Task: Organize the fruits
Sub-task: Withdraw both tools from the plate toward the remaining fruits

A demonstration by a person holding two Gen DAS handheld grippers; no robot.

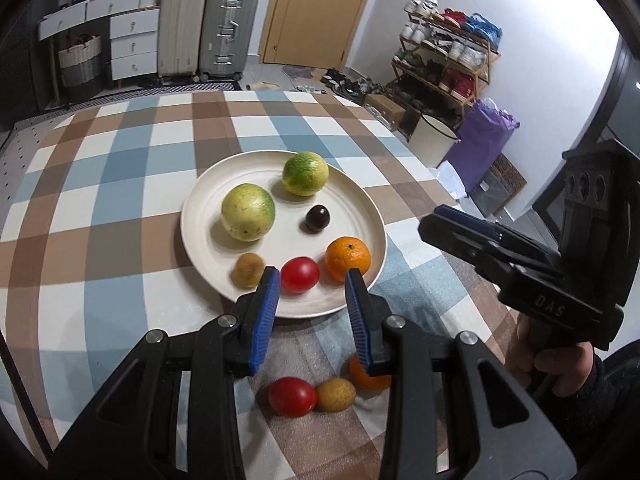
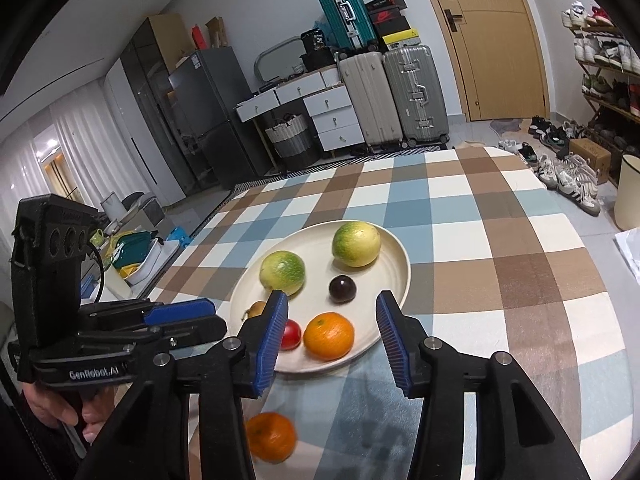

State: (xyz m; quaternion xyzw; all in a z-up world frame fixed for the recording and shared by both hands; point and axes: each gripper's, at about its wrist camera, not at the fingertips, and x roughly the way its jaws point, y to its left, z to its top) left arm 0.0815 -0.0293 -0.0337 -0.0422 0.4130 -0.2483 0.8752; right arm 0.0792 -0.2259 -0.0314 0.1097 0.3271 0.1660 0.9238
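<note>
On the checked table point(image 1: 120, 168) a cream plate point(image 1: 360, 200) sits toward the middle, a little to the near side, and carries, from its left side across, a small brown fruit point(image 1: 248, 270), two green-yellow round fruits point(image 1: 248, 211), a red tomato point(image 1: 300, 275), a dark plum point(image 1: 318, 219) and an orange point(image 1: 347, 259) at the near right rim. The left tool point(image 1: 310, 316) hovers over the plate's near rim, jaws partly open and holding nothing; the tomato lies just beyond its tips. The right tool point(image 2: 332, 338) hangs beside it, jaws parted wider and empty, the orange on the plate showing between its fingers. Nearer the near edge of the table, below both tools, three fruits remain off the plate: a second tomato point(image 1: 292, 397), a tan fruit point(image 1: 335, 395) touching it, and a second orange point(image 1: 370, 376). They lie back and under the tools, so either must drop and draw back; the left seems nearer the tomato pair.
</note>
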